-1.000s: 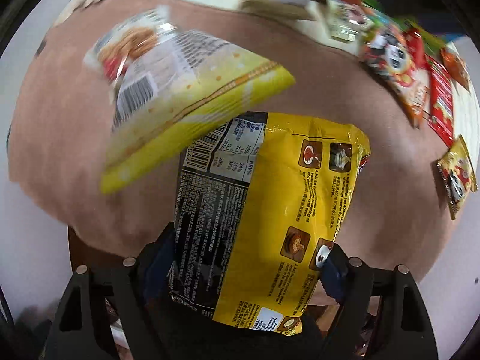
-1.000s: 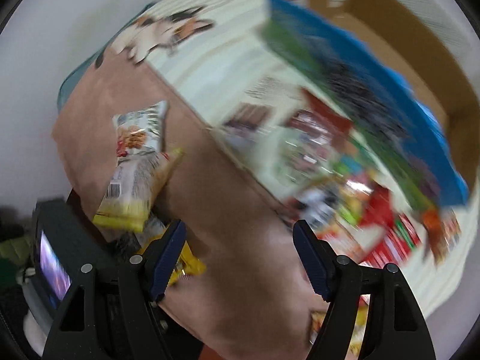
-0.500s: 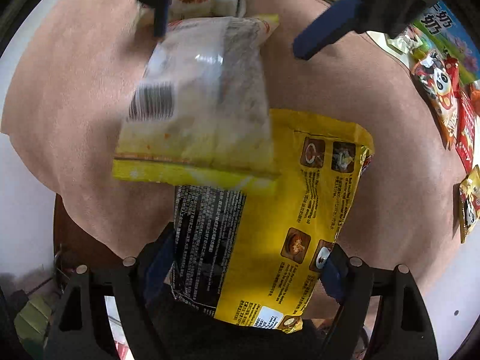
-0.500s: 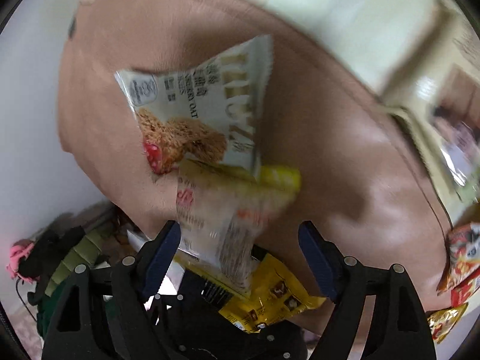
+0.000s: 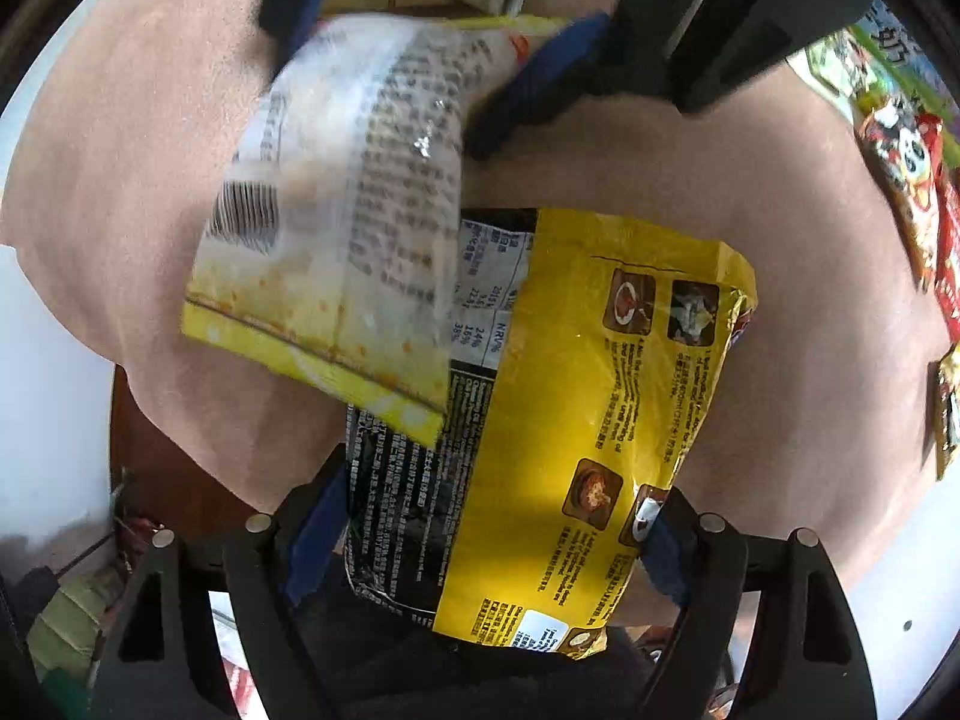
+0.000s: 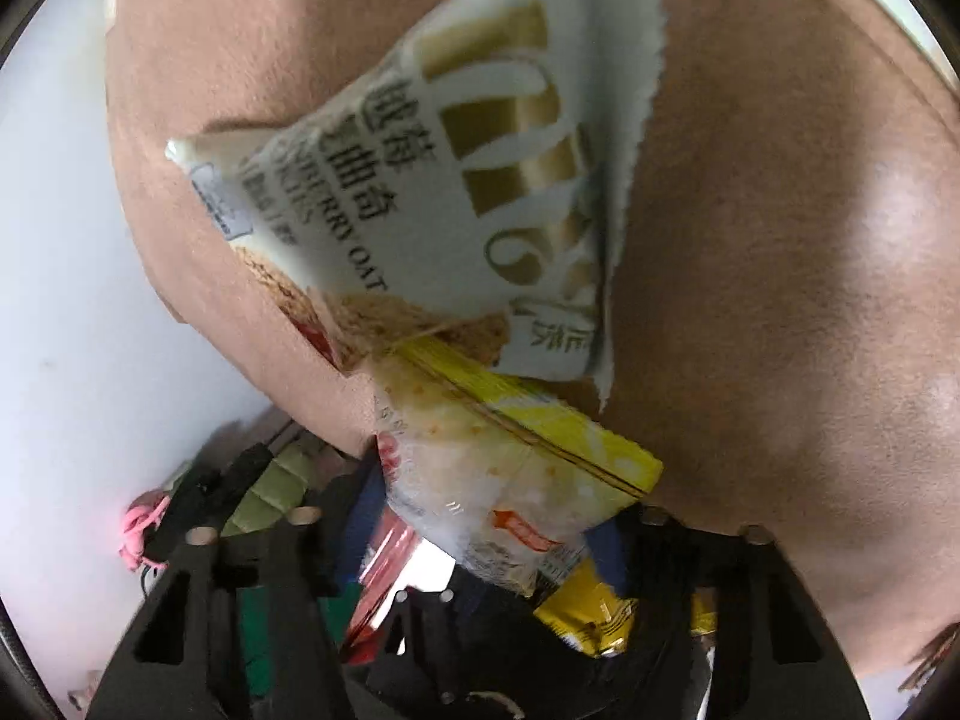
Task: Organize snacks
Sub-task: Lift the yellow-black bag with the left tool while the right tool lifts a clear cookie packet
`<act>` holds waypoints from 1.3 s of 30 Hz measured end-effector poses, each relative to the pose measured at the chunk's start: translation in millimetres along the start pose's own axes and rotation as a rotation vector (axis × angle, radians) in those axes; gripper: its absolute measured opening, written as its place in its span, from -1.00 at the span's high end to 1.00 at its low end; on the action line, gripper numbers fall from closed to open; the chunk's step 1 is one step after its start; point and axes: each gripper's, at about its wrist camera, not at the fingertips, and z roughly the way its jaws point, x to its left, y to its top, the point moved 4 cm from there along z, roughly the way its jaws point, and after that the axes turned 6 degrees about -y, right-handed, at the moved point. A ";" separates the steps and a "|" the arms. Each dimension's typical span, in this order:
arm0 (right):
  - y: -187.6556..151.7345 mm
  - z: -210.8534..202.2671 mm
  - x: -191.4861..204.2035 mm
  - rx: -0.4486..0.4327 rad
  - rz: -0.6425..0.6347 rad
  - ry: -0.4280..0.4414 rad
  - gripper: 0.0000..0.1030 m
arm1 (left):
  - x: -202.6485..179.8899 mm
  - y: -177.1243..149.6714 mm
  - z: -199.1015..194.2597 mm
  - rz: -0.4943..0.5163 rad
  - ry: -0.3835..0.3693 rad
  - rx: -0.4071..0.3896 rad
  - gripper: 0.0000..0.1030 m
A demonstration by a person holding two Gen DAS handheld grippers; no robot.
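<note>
Gripping the yellow noodle packet [image 5: 576, 420] by its lower end, your left tongs [image 5: 480, 546] are closed on it, blue pads pressed to both side edges; the packet juts forward over the pinkish-brown cloth [image 5: 750, 192]; your right tongs [image 6: 486, 534] are clamped on the pale yellow-edged pouch [image 6: 510, 456], which seen from the left wrist overlaps the noodle packet's upper left corner; just beyond that pouch lies a white oat cookie bag [image 6: 456, 180], flat on the cloth and touching the pouch's far edge; panda-print snack packs [image 5: 900, 156] and red packs [image 5: 948, 252] sit well apart along the cloth's right edge; past the cloth's left edge you see a pale floor [image 6: 66, 312] and some green and pink clutter [image 6: 198, 510].
</note>
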 end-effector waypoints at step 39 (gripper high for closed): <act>-248.9 3.6 -147.3 -0.721 0.366 -0.196 0.08 | -67.5 86.7 -8.7 0.233 0.178 -0.126 -0.60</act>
